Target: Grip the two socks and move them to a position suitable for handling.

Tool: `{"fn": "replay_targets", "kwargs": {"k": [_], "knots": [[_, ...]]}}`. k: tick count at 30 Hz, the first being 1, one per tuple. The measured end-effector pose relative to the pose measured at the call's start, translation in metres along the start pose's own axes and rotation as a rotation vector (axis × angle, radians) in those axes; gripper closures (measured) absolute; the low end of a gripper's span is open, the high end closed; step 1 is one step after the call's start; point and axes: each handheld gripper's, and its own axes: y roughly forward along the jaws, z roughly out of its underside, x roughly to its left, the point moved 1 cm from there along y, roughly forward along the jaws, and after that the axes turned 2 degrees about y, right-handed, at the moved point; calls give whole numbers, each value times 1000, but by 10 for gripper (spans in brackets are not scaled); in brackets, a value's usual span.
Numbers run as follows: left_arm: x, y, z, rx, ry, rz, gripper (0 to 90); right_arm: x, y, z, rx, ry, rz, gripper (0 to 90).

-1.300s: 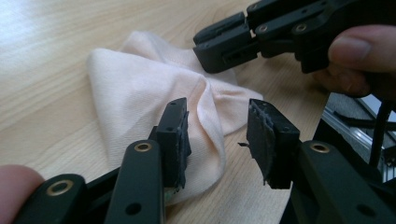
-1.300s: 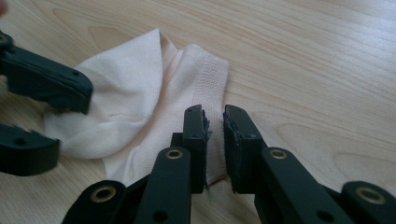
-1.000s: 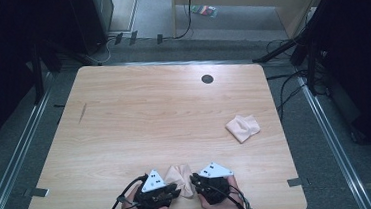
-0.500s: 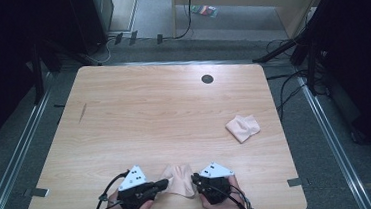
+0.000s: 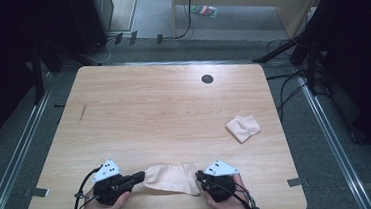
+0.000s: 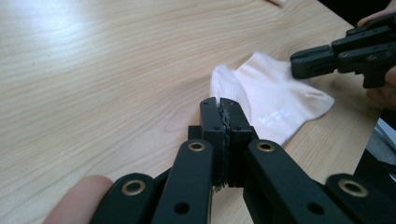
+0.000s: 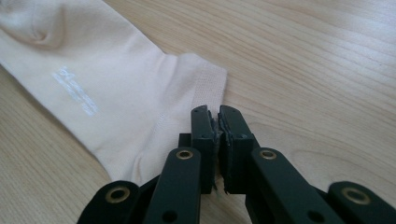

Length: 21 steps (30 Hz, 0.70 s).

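Note:
A pale pink sock point(image 5: 172, 178) lies stretched flat near the table's front edge, between my two grippers. My left gripper point(image 5: 140, 176) is shut, its tips pinching the sock's left end, which rises slightly just behind the jaws point(image 6: 223, 105). My right gripper point(image 5: 199, 175) is shut on the ribbed cuff at the sock's right end point(image 7: 215, 112). In the right gripper view the sock point(image 7: 93, 93) shows a small white print. The left gripper view has the sock point(image 6: 280, 102) running away toward the right gripper point(image 6: 299, 63).
A second pale sock point(image 5: 242, 128), folded into a small bundle, lies at the right of the wooden table point(image 5: 164, 116). A round black cable hole point(image 5: 207, 78) sits near the far edge. Cables and dark stands surround the table on the floor.
My left gripper has moved left, away from the right one, and the bunched sock has been drawn out flat between them. The right gripper stayed in place.

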Motion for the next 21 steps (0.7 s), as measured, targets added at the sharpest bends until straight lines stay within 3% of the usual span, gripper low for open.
{"fn": "replay_targets", "kwargs": {"k": [6, 10, 11, 13, 14, 16, 21], "knots": [[0, 4, 4, 53, 8, -24, 900, -1, -2, -1, -13, -17, -3, 860], [2, 4, 9, 90, 2, 16, 889, -2, -3, -3, -26, -35, -5, 860], [2, 5, 9, 92, -5, 33, 859, -2, -3, -3, -27, -37, -6, 860], [2, 7, 8, 59, -14, 9, 684, -2, -1, -4, -22, -41, -9, 860], [2, 7, 7, 44, -21, 8, 684, -2, -1, -4, -22, -41, -9, 860], [3, 10, 6, 26, -28, -10, 592, -2, -1, -5, -27, -42, -15, 860], [5, 25, 3, 53, -34, 23, 593, 1, 0, -6, -31, -56, -28, 859]]}}
